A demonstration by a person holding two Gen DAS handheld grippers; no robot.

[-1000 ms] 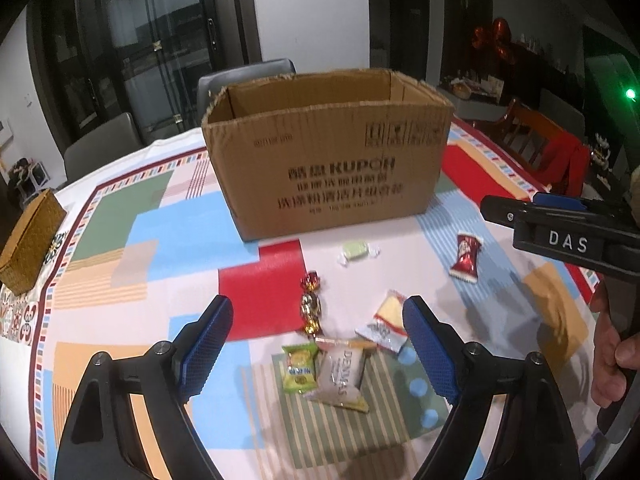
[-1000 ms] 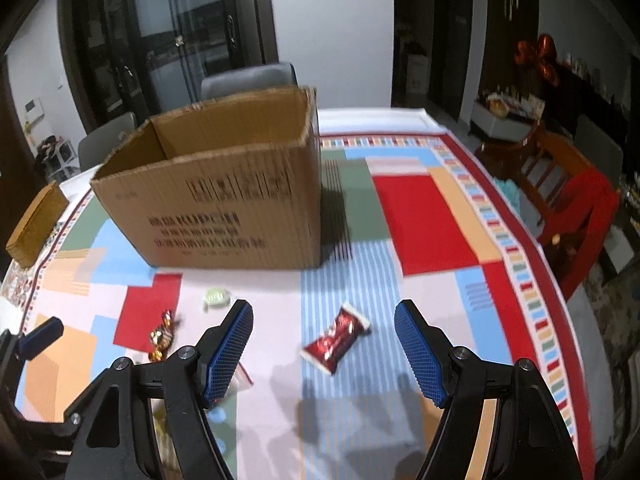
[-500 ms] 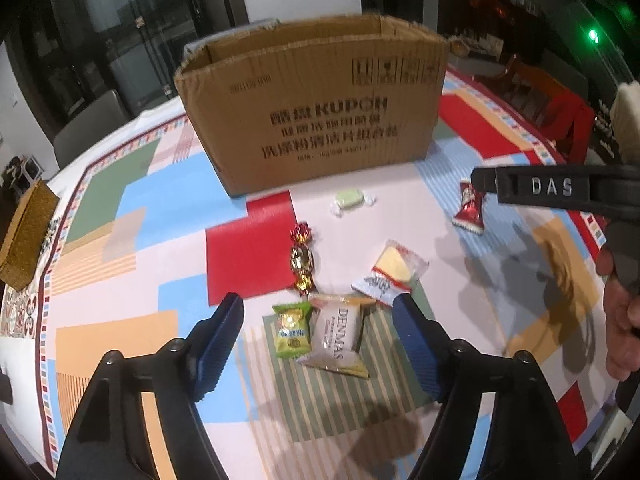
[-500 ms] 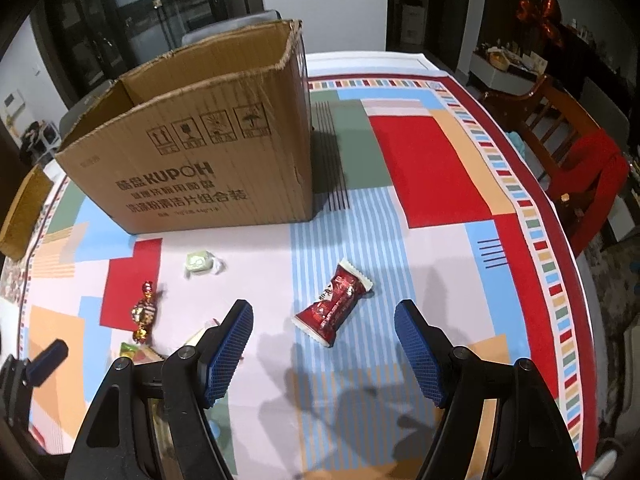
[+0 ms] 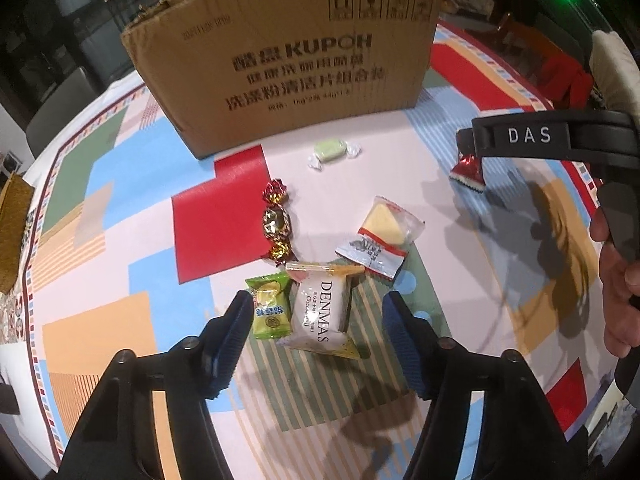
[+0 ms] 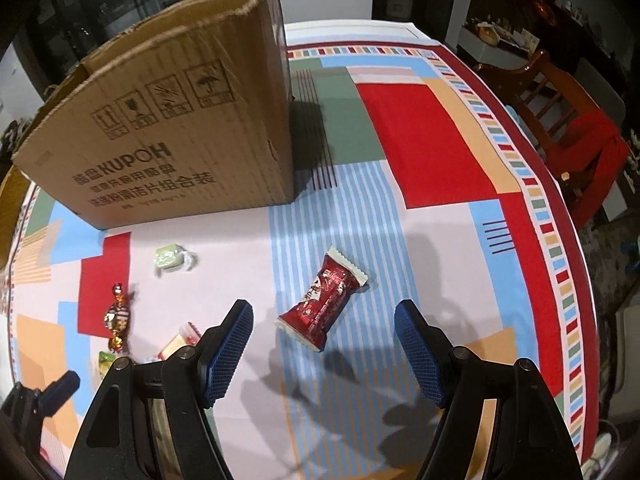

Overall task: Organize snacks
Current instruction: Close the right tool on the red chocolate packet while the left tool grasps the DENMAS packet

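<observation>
My left gripper (image 5: 318,316) hangs over a white DENMAS packet (image 5: 320,314) and a green candy packet (image 5: 269,307); its jaws are closing, both packets lie between them, and the pads touch neither. Beyond lie a gold-and-red twisted candy (image 5: 276,222), a clear packet with a yellow wedge (image 5: 380,238) and a pale green wrapped sweet (image 5: 332,150). My right gripper (image 6: 324,328) stands open above a red snack packet (image 6: 322,306) that lies flat on the cloth. An open cardboard box (image 5: 288,60) stands behind the snacks.
A colourful patchwork tablecloth (image 6: 424,136) covers the round table. A woven basket (image 5: 14,232) sits at the left edge. A wooden chair with a red cushion (image 6: 580,136) stands to the right. A hand (image 5: 618,300) holds the right gripper's black body (image 5: 552,140).
Both grippers have sunk toward the table and tilted further down. The left jaws have narrowed around the white and green packets. The right jaws kept their width over the red packet.
</observation>
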